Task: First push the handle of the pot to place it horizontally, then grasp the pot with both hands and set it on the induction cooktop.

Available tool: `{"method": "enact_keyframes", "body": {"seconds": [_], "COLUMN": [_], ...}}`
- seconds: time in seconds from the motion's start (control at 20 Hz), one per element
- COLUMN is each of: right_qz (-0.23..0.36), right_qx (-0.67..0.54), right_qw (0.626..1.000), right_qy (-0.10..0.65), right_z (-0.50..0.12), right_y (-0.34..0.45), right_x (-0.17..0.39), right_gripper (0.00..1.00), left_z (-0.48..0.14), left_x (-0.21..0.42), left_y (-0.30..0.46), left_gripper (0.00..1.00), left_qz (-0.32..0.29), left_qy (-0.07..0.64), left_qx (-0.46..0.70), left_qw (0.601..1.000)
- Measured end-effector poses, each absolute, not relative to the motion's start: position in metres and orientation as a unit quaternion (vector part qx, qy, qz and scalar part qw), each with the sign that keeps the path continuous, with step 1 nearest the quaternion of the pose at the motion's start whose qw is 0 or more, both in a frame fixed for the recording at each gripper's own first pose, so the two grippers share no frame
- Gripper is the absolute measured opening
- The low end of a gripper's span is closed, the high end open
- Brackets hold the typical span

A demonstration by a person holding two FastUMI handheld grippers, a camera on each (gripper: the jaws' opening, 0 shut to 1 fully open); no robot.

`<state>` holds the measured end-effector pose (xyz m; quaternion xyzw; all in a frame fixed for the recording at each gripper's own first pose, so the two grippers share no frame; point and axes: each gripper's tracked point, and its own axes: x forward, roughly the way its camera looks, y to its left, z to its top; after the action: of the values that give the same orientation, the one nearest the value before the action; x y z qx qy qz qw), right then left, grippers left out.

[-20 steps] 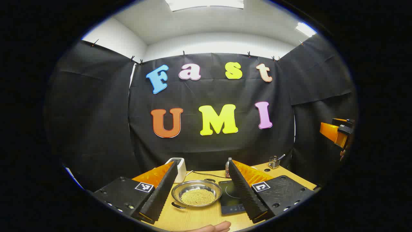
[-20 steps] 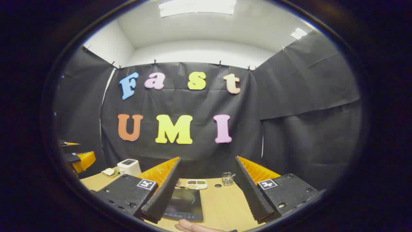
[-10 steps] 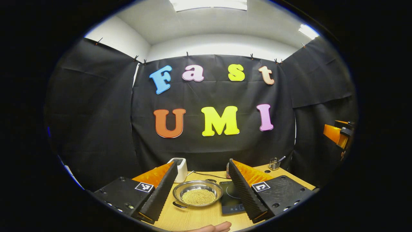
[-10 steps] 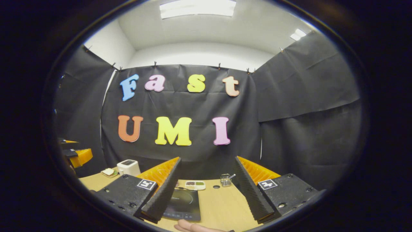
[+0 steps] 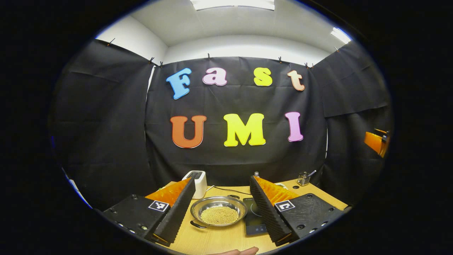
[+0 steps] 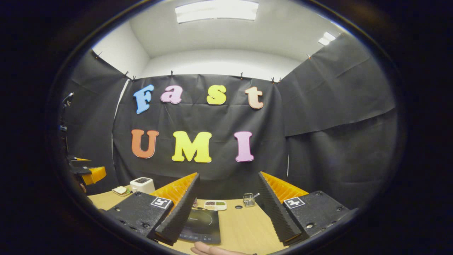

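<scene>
Nothing in the job looks done yet: the pot [image 5: 218, 213] sits on the table [image 5: 212, 239] just to the left of the cooktop [image 5: 253, 221], not on it, and its small dark handle [image 5: 196, 224] sticks out toward the front at a slant. The left gripper [image 5: 222, 207] is up above the table with its fingers wide apart and nothing in them, and the right gripper [image 6: 226, 209] is the same, wide open and empty. I think the handle must be pushed sideways first, and then both grippers must grab the pot and lift it onto the cooktop.
</scene>
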<state>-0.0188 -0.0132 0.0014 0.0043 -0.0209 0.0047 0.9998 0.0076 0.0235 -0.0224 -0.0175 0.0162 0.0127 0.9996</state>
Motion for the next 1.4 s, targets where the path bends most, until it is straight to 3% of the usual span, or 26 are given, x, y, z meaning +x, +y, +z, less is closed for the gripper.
{"method": "enact_keyframes", "body": {"seconds": [0.05, 0.1, 0.2, 0.25, 0.3, 0.35, 0.4, 0.45, 1.05, 1.4], "right_qz": [0.005, 0.005, 0.004, 0.004, 0.004, 0.004, 0.006, 0.007, 0.010, 0.007], "right_qx": [0.004, 0.004, 0.004, 0.004, 0.005, 0.005, 0.006, 0.006, 0.006, 0.004], "right_qw": [1.000, 1.000, 1.000, 1.000, 1.000, 1.000, 1.000, 1.000, 1.000, 0.999], "right_qy": [-0.021, -0.020, -0.020, -0.021, -0.022, -0.021, -0.020, -0.018, 0.004, 0.031], "right_z": [0.000, 0.000, -0.002, -0.001, -0.001, -0.001, -0.002, -0.004, -0.030, -0.055], "right_y": [-0.013, -0.013, -0.014, -0.014, -0.014, -0.013, -0.012, -0.012, -0.010, -0.013], "right_x": [-0.019, -0.019, -0.018, -0.018, -0.017, -0.016, -0.015, -0.015, 0.001, 0.017], "right_gripper": [1.00, 1.00, 1.00, 1.00, 0.98, 1.00, 0.98, 1.00, 1.00, 0.99], "left_z": [-0.025, -0.025, -0.024, -0.027, -0.032, -0.039, -0.043, -0.047, -0.162, -0.225], "left_x": [0.013, 0.015, 0.017, 0.020, 0.023, 0.028, 0.030, 0.035, 0.071, 0.086], "left_y": [0.024, 0.027, 0.024, 0.027, 0.027, 0.025, 0.025, 0.034, 0.034, 0.033], "left_gripper": [0.92, 0.75, 0.66, 0.51, 0.53, 0.22, 0.23, 0.05, 0.00, 0.00], "left_qz": [0.016, 0.016, 0.009, 0.006, 0.001, -0.006, -0.006, 0.005, -0.017, -0.034], "left_qy": [0.019, 0.015, 0.013, 0.013, 0.023, 0.033, 0.041, 0.047, 0.197, 0.280], "left_qx": [-0.017, -0.013, -0.002, 0.004, 0.001, -0.006, -0.009, -0.005, 0.029, -0.016], "left_qw": [1.000, 1.000, 1.000, 1.000, 1.000, 0.999, 0.999, 0.999, 0.980, 0.959]}}
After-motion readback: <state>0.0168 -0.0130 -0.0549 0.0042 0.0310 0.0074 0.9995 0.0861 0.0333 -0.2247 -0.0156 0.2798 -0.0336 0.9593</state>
